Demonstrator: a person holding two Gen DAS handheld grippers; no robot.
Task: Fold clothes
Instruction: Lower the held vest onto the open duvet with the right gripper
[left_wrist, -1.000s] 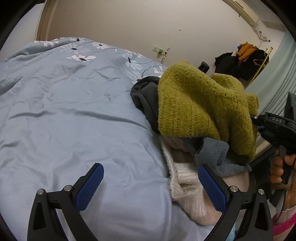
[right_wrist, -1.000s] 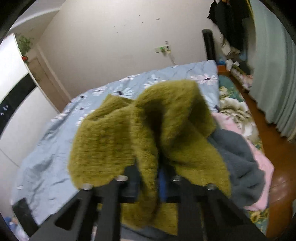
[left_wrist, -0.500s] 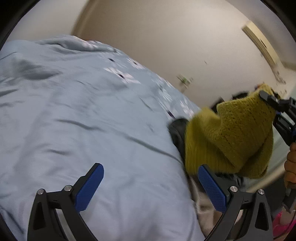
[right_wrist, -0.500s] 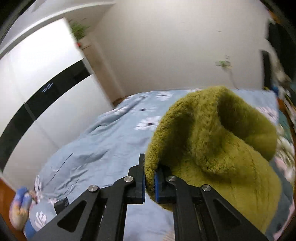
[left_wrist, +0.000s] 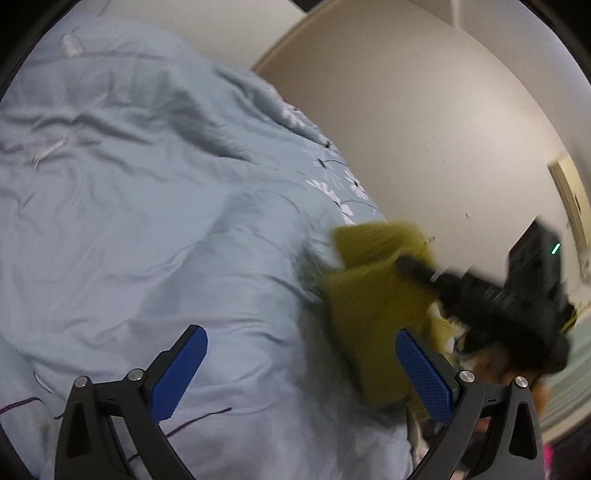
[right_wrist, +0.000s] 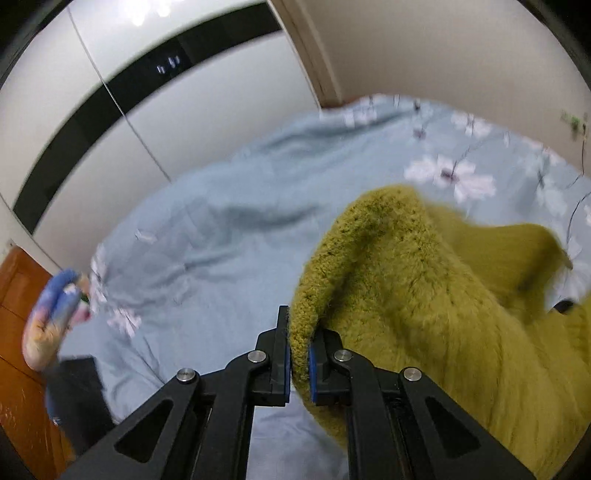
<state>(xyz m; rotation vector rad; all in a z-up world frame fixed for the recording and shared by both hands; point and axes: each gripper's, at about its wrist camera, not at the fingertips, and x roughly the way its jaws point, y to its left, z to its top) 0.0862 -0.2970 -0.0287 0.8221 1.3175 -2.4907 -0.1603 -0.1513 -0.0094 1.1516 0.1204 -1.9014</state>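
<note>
The olive-yellow knit sweater (right_wrist: 424, 295) is fuzzy and thick, bunched into loose folds rather than laid flat. One edge of it is pinched between the blue-padded fingers (right_wrist: 284, 354) of the right gripper (right_wrist: 300, 356), and the rest drapes down and away to the right above the pale blue floral bedspread (right_wrist: 221, 240). In the left wrist view the sweater (left_wrist: 369, 306) appears blurred, hanging near the bed's right side.

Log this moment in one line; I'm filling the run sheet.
right gripper: shut on sweater | left gripper: open | sweater: above duvet
</note>
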